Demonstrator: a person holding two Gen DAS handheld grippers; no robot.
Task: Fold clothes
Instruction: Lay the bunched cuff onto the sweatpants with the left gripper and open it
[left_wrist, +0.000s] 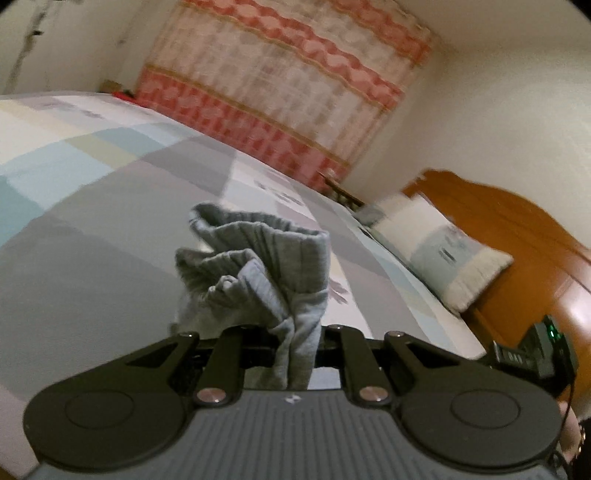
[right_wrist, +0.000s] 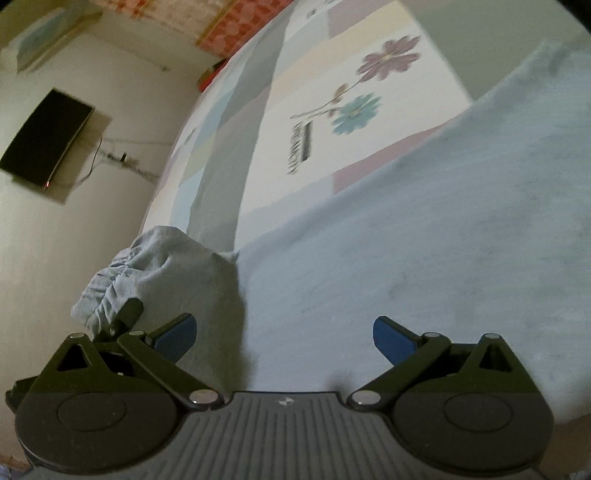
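In the left wrist view, the left gripper (left_wrist: 295, 354) at lower centre is clenched on a bunched fold of the grey garment (left_wrist: 258, 269), whose ribbed hem rises just above the jaws over the patchwork bedsheet (left_wrist: 92, 206). A pillow (left_wrist: 443, 254) lies at right against the wooden headboard (left_wrist: 517, 236).

In the right wrist view, the right gripper (right_wrist: 284, 338) is released, its blue pads (right_wrist: 177, 338) spread wide over the flat grey garment (right_wrist: 406, 240), which fills the right and centre. Its gathered end sits at lower left beside the left pad.
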